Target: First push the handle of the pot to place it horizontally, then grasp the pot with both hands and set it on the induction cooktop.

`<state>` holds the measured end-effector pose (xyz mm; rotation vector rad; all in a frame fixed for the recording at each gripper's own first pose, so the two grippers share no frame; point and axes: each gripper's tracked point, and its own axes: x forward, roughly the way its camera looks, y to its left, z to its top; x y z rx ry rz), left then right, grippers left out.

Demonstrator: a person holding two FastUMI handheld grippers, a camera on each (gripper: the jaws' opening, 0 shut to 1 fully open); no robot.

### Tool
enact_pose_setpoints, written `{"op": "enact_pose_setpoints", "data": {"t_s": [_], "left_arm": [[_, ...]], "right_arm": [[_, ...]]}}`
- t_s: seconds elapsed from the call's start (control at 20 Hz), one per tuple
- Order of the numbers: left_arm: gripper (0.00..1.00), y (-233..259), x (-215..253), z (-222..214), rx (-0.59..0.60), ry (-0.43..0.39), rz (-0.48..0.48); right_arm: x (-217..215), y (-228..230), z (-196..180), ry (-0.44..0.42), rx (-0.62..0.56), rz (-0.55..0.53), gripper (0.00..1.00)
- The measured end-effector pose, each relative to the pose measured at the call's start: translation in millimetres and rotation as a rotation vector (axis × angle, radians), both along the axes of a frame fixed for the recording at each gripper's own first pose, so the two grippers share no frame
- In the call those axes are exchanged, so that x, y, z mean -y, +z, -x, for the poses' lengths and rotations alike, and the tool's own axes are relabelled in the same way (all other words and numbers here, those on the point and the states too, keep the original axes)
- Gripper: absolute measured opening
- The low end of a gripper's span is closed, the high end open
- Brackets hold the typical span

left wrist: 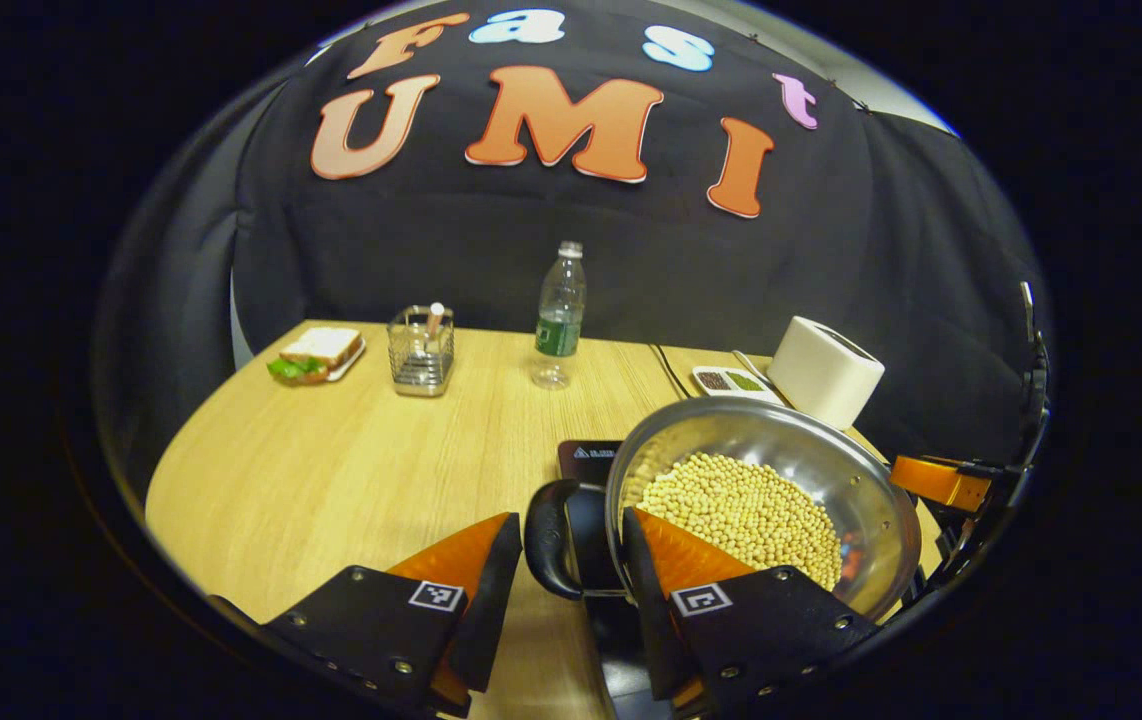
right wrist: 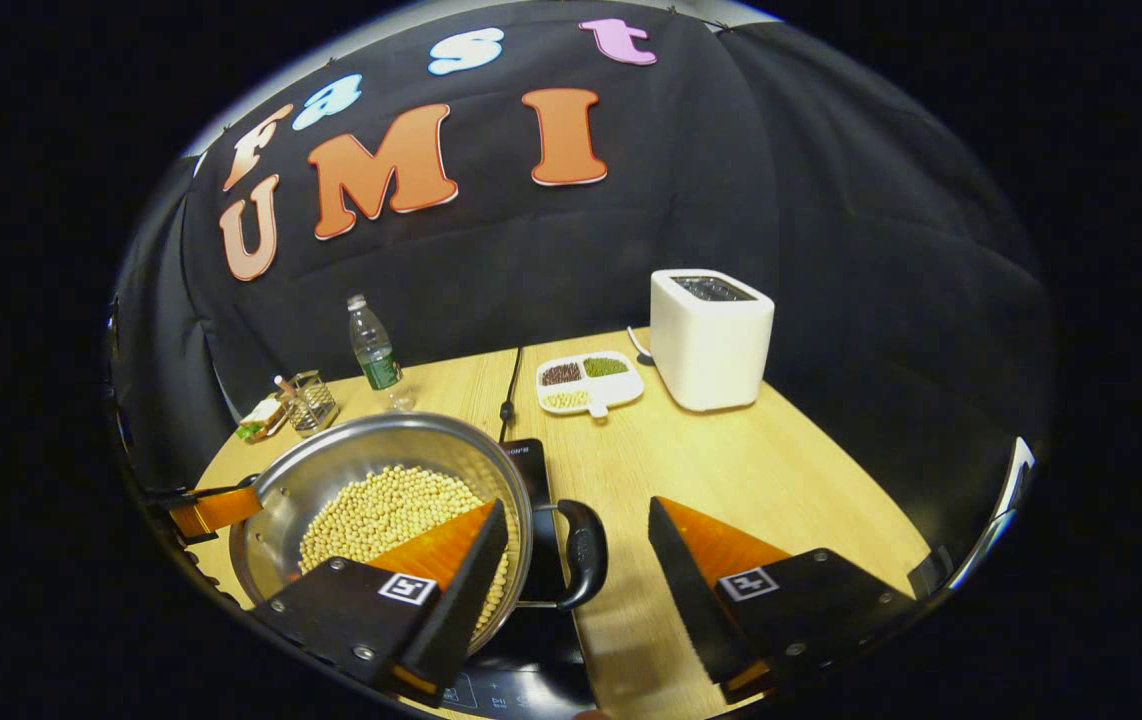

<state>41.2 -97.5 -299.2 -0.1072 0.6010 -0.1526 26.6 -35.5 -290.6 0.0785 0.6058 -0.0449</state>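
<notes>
We see the pot, steel and full of pale beans, sitting over the black cooktop on the wooden surface. In the left gripper view the left gripper has its jaws apart, one on each side of the pot's black left handle, with the right one reaching over the rim above the beans; neither clearly presses the handle. The same view shows an orange finger of the other gripper at the pot's far right side. In the right gripper view the right gripper also has its jaws apart, straddling the right handle, its left one over the rim and the beans, its right one above bare wood. The cooktop's cable runs to the far edge. Farther off stand a bottle, a wire holder and a sandwich plate to the left, and a divided tray beside a white toaster to the right.
</notes>
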Motion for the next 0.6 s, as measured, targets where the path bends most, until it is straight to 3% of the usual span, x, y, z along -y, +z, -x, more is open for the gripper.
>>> {"op": "enact_pose_setpoints", "data": {"t_s": [0.05,0.15,0.6], "left_arm": [[0.6,11,-7,-2,0.026,0.017,-0.002],[0.7,40,-23,-4,0.096,0.048,-0.009],[0.68,207,-85,-1,0.397,0.13,-0.088]], "right_arm": [[2,12,-1,-0.008,0.024,0.003,0.93],[7,41,-4,-0.019,0.087,0.013,0.95],[-1,188,3,0.02,0.351,0.08,0.95]]}}
